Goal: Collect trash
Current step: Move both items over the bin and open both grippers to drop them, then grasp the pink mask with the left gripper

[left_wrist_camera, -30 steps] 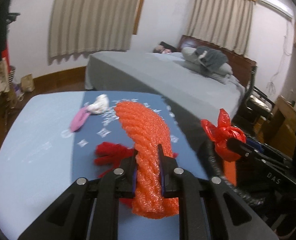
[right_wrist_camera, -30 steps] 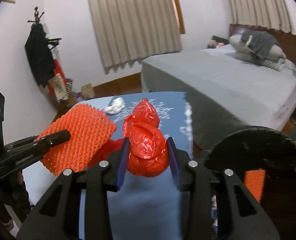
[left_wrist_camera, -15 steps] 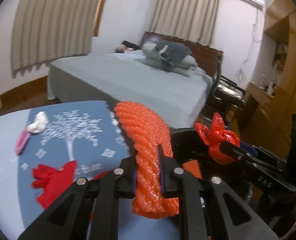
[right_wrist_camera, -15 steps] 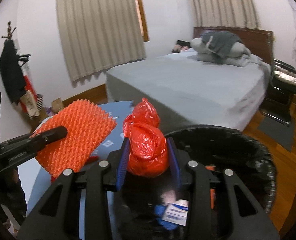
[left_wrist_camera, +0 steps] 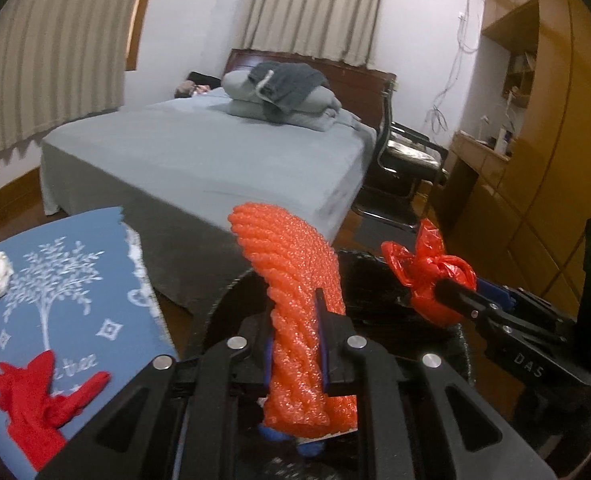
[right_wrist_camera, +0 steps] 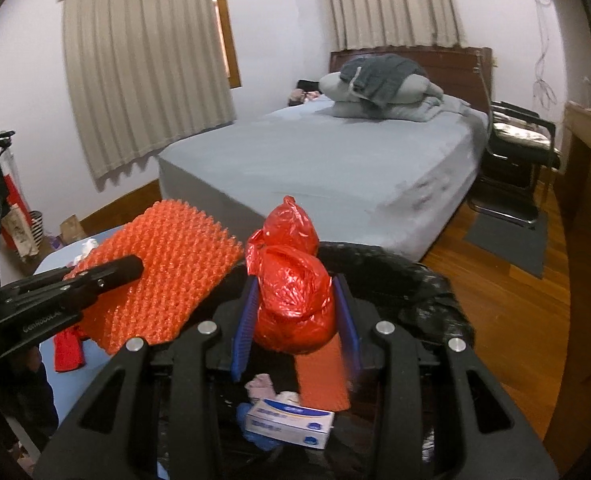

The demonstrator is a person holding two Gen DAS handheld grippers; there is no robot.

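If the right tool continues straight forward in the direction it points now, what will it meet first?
Probably the far rim of the black-lined trash bin lying just ahead of the right tool, which is shut on the red plastic bag. Beyond that comes the bed; depth is uncertain.

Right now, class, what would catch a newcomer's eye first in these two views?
An orange foam net sleeve pinched in the left claw and a knotted red plastic bag clamped in the right claw, both over a black-lined trash bin. Behind stands a grey bed.
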